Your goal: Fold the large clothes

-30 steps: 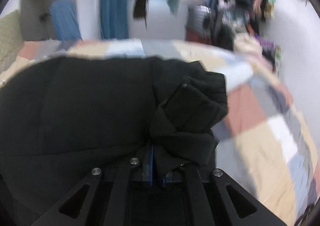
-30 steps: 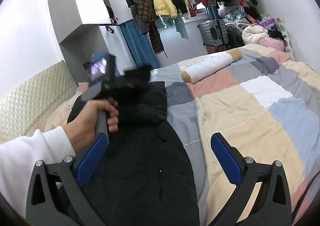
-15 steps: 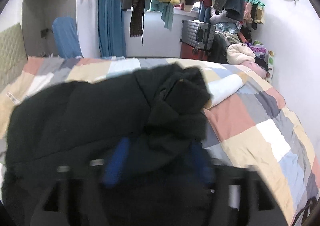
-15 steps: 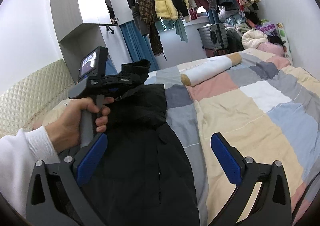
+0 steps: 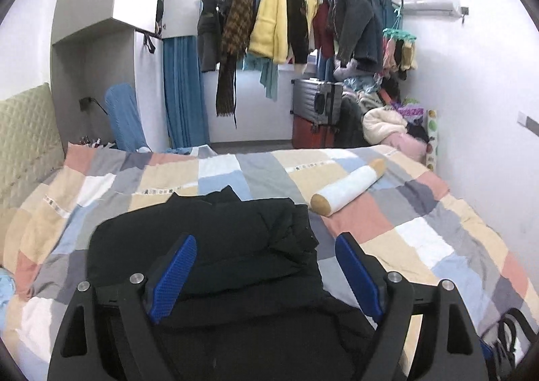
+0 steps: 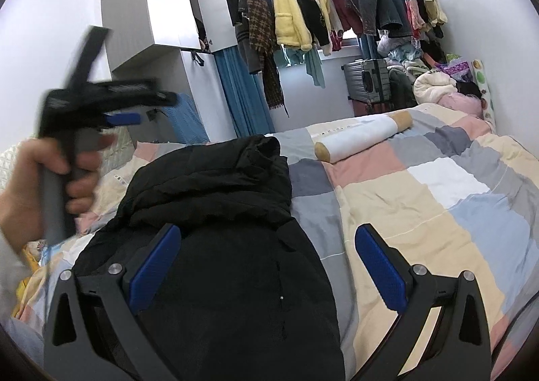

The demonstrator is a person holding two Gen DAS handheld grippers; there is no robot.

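A patchwork quilt in pink, beige, grey and white covers the bed and serves as the stage for a folding job. On it, toward the headboard side, lies a black padded coat, its upper part doubled back over the body into a thick bundle while the lower length runs toward the cameras. Beyond the quilt's far edge, a rack of hanging clothes crosses the window, with a grey suitcase stacked on a red one below it. A white bolster with tan ends rests on the quilt just beside the coat's far corner, on the side away from the headboard. The right gripper hovers above the coat's lower length, blue-padded jaws spread wide with nothing between them. The left gripper is above the folded bundle, jaws likewise wide apart and empty; in the right wrist view it appears blurred, raised off the quilt in the person's left hand.
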